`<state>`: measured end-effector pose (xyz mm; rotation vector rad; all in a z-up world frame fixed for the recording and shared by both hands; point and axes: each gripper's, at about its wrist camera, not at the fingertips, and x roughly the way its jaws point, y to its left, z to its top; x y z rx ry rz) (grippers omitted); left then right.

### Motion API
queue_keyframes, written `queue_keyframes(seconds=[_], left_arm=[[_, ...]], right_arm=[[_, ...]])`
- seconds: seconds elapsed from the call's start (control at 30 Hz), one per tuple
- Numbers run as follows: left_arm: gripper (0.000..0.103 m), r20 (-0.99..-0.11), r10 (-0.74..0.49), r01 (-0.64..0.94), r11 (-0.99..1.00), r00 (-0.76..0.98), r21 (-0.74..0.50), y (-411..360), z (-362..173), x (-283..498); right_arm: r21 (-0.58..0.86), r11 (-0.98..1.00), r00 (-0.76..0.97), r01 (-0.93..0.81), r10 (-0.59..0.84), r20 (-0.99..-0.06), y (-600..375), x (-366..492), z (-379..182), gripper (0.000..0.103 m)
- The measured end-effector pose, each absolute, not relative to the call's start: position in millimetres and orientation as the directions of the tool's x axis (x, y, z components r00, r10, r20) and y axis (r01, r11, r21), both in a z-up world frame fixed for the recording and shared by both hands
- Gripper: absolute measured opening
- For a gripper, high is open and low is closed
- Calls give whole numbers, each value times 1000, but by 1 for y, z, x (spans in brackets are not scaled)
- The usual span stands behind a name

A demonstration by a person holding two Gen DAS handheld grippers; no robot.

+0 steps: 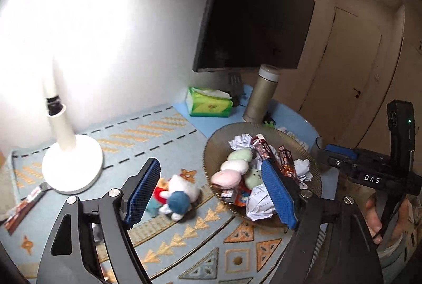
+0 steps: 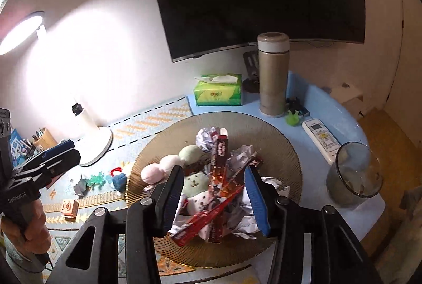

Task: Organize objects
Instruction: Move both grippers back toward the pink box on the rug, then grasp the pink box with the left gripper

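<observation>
Over the bench's right side | our right gripper (image 2: pixel 213 201) fingers spread wide above the long red wrapper (image 2: pixel 208 218) on the plate (image 2: pixel 284 152) | left gripper (image 1: pixel 211 194) wide too, nothing held, farther off

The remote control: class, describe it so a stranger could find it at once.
Start at the big brown plate piled with toys and wrappers. To its right, on the blue table edge, the remote control lies flat between a tall beige flask and a glass. It alone is white with buttons.

lamp (image 2: pixel 87 131) 1 | flask (image 2: pixel 273 75) 1 | tissue box (image 2: pixel 218 90) 1 | remote (image 2: pixel 320 137) 1 | plate (image 2: pixel 284 141) 1 | glass (image 2: pixel 353 173) 1
</observation>
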<state>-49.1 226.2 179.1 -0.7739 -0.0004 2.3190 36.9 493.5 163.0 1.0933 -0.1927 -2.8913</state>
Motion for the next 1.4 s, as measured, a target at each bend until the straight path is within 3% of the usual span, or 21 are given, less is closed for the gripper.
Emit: queue_keyframes(seconds=[0.17,0.3,0.37,0.6,0.77,0.93,1.1,1.27,1.4], left_arm=[[78,-487,511,-511,-847,-708,-146,144,205,-29],[97,-468,411,-401,-907,-782,-127,83,207,-16],[99,-480,347,-336,-935,-806,-111,61,194,-14],[99,-710,222,-148,-975,-668,-166,8,84,-38],[97,-810,247,-73,-966,-533,-247,-9,19,-51],[98,-794,224,-90,-973,-565,-211,-6,15,-47],[98,-805,135,-141,-988,-578,-65,15,10,-41],[98,-794,303,-272,-945,-527,-180,32,20,-40],[98,-807,338,-351,-920,-484,-175,62,25,-54]], right_arm=[[131,-986,-758,107,-166,-631,444,49,175,54],[128,-970,-745,206,-240,-622,397,52,176,60],[123,-960,-728,250,-270,-630,371,52,170,62],[131,-926,-638,353,-341,-691,298,42,108,64],[115,-932,-583,342,-307,-752,280,23,48,63],[149,-940,-531,308,-299,-793,286,10,17,64],[140,-949,-527,283,-276,-804,289,8,6,64],[119,-947,-526,299,-267,-807,285,7,6,64],[155,-929,-488,336,-312,-815,278,1,13,64]])
